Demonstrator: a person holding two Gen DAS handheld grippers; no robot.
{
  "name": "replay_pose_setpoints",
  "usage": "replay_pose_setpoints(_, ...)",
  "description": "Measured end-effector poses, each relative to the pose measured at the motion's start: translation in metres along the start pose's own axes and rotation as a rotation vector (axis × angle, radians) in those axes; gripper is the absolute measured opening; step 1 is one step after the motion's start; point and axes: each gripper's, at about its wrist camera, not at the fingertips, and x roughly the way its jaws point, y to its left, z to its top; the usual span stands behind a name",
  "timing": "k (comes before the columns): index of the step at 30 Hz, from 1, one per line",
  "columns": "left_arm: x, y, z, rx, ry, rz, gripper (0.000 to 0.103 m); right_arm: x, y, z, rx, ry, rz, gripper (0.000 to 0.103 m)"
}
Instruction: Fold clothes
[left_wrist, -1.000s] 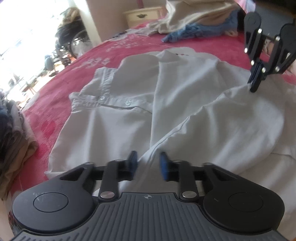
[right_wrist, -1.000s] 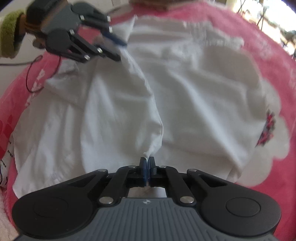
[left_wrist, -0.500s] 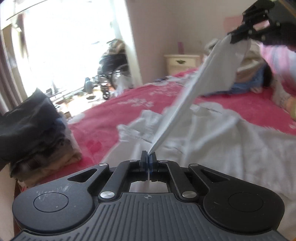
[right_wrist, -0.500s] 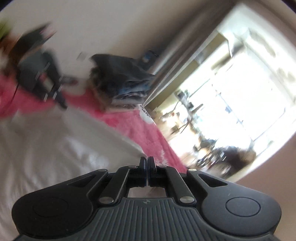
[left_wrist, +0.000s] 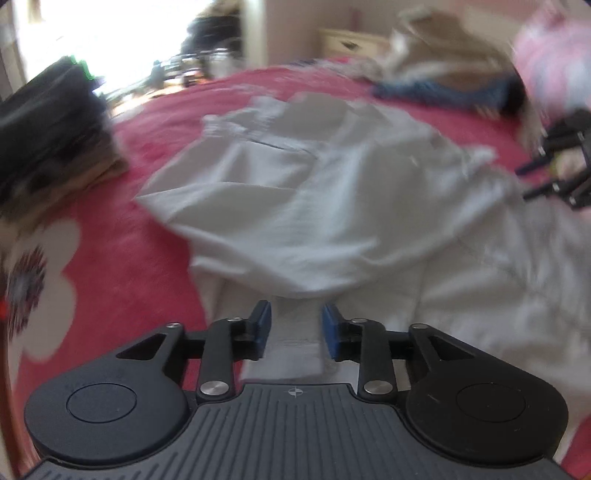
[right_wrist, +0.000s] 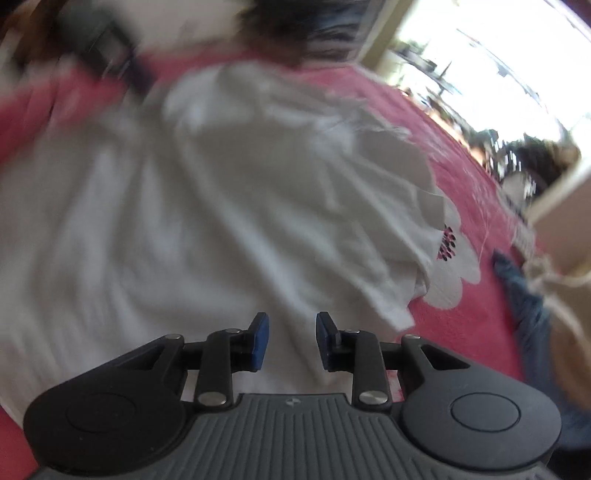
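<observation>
**Left wrist view: both grippers apart over one white shirt**

Left wrist camera looks along the left gripper (left_wrist: 296, 326), whose blue-padded fingers stand apart with nothing between them but the cloth lying beneath. One white shirt (left_wrist: 332, 199) is spread in rumpled folds on the red bedspread (left_wrist: 122, 266), its near fold lying just ahead of the fingertips. To the left, a stack of dark folded clothes (left_wrist: 48, 125) sits on the bed edge, well apart from the shirt. Beyond the shirt lies a heap of beige and blue garments (left_wrist: 439, 74), and behind that a pale nightstand (left_wrist: 351, 42) against the wall. At the right edge the right gripper (left_wrist: 554, 173) shows as a dark blur near the shirt.

From the right wrist camera, the right gripper (right_wrist: 291, 341) also has its fingers apart, holding nothing, with the shirt (right_wrist: 240, 206) below. A white flower print (right_wrist: 450, 273) on the bedspread (right_wrist: 461, 177) peeks out beside the shirt's edge. One blue garment (right_wrist: 524, 295) lies at the right. Motion blur smears the far side, so the dark shapes there cannot be told.
</observation>
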Motion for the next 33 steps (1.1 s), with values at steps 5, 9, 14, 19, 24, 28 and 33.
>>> replay_pose_setpoints(5, 0.0, 0.024, -0.007, -0.093, -0.027, 0.149, 0.033, -0.001, -0.048, 0.053, 0.311, -0.113, 0.159, 0.033)
replay_pose_setpoints(9, 0.02, 0.023, -0.004, 0.017, 0.007, 0.242, 0.033, 0.033, -0.051, 0.115, 0.385, -0.144, 0.277, 0.036)
replay_pose_setpoints(14, 0.04, 0.024, 0.001, 0.056, 0.006, 0.209, 0.033, 0.086, -0.041, 0.2, 0.413, -0.159, 0.42, 0.042)
replay_pose_setpoints(19, 0.051, 0.031, 0.002, 0.048, -0.013, 0.188, 0.033, 0.156, -0.013, 0.28, 0.363, -0.111, 0.481, 0.043)
replay_pose_setpoints(24, 0.053, 0.038, 0.0, 0.011, -0.045, 0.177, 0.015, 0.221, 0.028, 0.321, 0.26, 0.0, 0.401, 0.042)
replay_pose_setpoints(28, 0.05, 0.041, -0.005, -0.039, -0.075, 0.176, 0.002, 0.244, 0.031, 0.32, 0.28, 0.03, 0.382, 0.001)
replay_pose_setpoints(33, 0.04, 0.053, -0.016, -0.201, -0.096, 0.147, 0.001, 0.226, 0.001, 0.305, 0.454, -0.146, 0.452, 0.001)
